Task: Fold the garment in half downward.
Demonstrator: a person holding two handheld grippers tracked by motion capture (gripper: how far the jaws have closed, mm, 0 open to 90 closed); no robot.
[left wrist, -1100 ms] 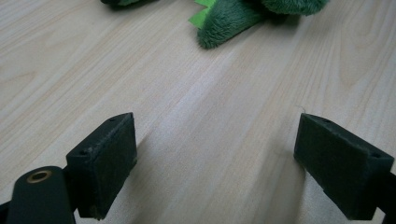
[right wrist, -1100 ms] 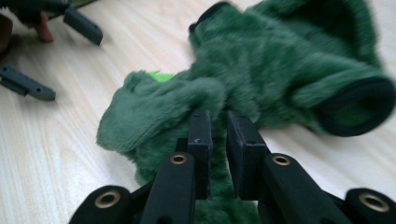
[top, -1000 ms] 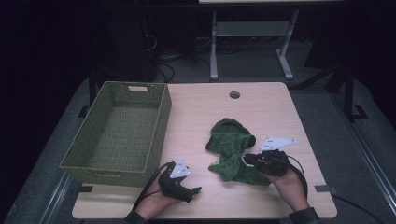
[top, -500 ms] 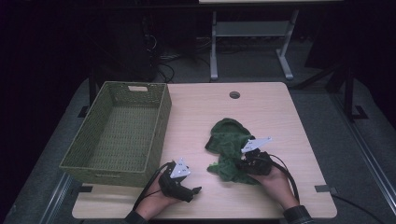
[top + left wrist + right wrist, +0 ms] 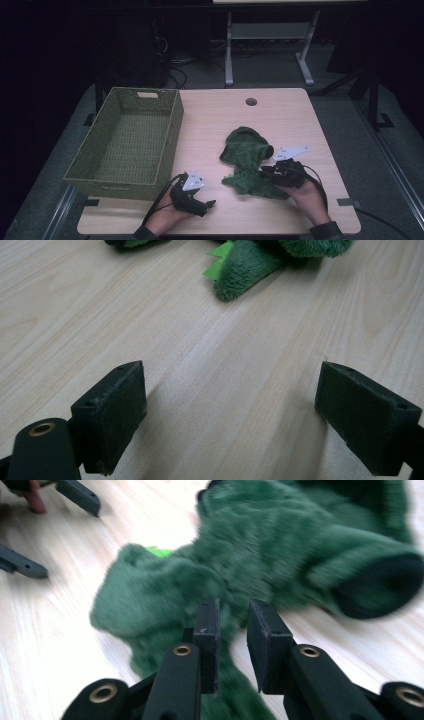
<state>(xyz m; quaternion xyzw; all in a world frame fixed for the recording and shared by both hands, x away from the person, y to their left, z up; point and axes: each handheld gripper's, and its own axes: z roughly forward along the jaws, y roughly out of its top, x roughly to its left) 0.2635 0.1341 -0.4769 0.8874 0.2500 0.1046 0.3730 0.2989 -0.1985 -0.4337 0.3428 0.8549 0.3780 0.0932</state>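
A dark green plush toy (image 5: 247, 160) lies crumpled on the wooden table (image 5: 280, 115), right of centre. My right gripper (image 5: 264, 172) sits at the toy's near right edge and points left into it. In the right gripper view its jaws (image 5: 234, 625) have just been opening and stand a narrow gap apart, with the fur (image 5: 280, 545) just beyond them and the pads not pressing on it. My left gripper (image 5: 209, 204) rests near the front edge, open wide over bare wood (image 5: 225, 410). A bright green tip of the toy (image 5: 245, 265) lies ahead of it.
A woven green basket (image 5: 172, 135) stands on the left part of the table and has nothing in it. There is a round cable hole (image 5: 251, 101) near the far edge. Bare wood lies between the two grippers. The left gripper's fingers (image 5: 80, 497) show far off in the right gripper view.
My right gripper pushed a little left into the plush toy, then drew back slightly to the right. The left gripper and the basket have stayed put.
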